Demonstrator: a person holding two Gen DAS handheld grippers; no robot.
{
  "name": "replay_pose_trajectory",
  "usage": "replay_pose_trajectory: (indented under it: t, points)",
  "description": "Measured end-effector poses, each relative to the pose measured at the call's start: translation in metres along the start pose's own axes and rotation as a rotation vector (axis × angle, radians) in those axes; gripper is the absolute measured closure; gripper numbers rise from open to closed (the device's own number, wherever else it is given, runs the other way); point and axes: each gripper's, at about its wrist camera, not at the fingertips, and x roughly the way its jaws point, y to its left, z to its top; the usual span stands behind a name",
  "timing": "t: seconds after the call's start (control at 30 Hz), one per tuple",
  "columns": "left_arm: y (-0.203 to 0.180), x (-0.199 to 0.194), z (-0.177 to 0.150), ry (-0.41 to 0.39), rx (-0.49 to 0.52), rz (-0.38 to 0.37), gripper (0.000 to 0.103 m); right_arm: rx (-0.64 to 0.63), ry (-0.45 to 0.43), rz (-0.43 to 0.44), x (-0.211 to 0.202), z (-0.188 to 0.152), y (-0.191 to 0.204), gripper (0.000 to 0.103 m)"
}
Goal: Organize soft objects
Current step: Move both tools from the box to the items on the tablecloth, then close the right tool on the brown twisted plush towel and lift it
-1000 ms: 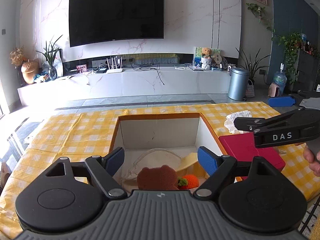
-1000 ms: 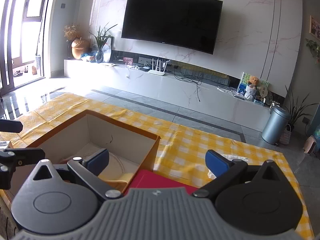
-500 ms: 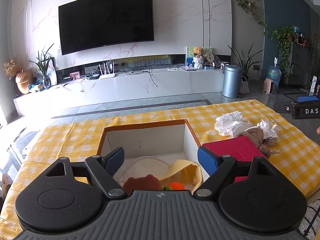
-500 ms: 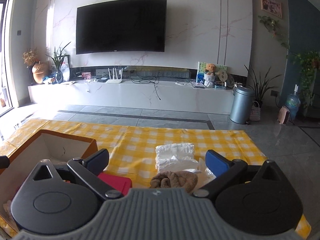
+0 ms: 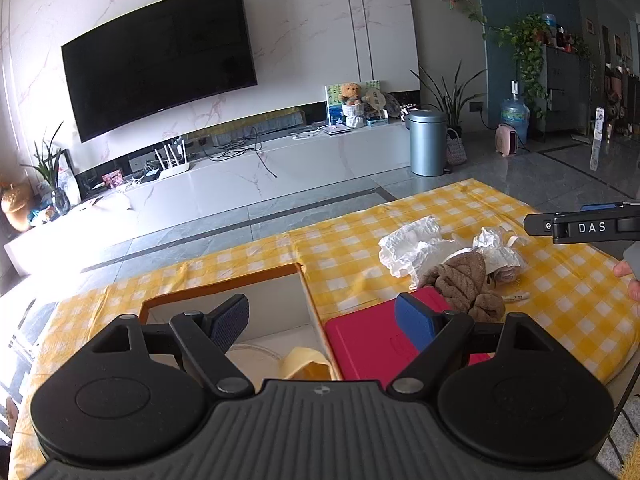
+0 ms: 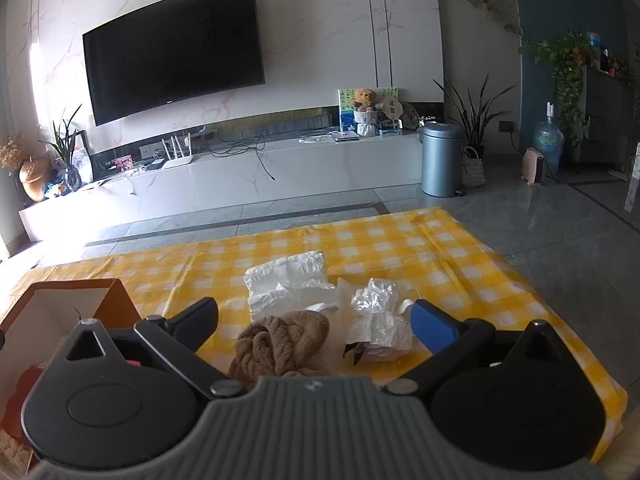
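Left view: my left gripper [image 5: 322,320], fingers wide and empty, hangs over the box [image 5: 224,289] edge and red lid [image 5: 368,342] on the desk [image 5: 560,292]; right view: my right gripper [image 6: 314,322], fingers wide, empty, hangs over the brown towel [image 6: 280,342], white cloth [image 6: 288,284] beyond.

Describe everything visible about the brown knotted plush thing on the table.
The brown knotted plush looks like soft, fuzzy fabric twisted into thick braided loops. It lies loose on the yellow checked tablecloth, between the open fingers of the right gripper, gripped by nothing. In the left wrist view its near end overlaps the red lid. White crumpled cloth touches its far side.
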Motion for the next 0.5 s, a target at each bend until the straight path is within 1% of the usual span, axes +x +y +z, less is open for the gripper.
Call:
replay_pose_trajectory:
  t: [0.13, 0.27, 0.43, 0.5]
  points:
    - [-0.027, 0.019, 0.011, 0.033, 0.061, -0.03, 0.006, 0.076, 0.024, -0.025, 0.017, -0.007, -0.028, 0.003]
    - [-0.05, 0.047, 0.021, 0.086, 0.102, -0.048, 0.006, 0.13, 0.094, -0.028, 0.047, -0.016, -0.049, 0.003]
    - [-0.08, 0.077, 0.031, 0.115, 0.15, -0.047, 0.006, 0.166, 0.145, -0.042, 0.081, -0.025, -0.063, 0.002]
    - [-0.093, 0.091, 0.034, 0.125, 0.185, -0.041, 0.006, 0.172, 0.198, -0.025, 0.094, -0.031, -0.064, 0.003]
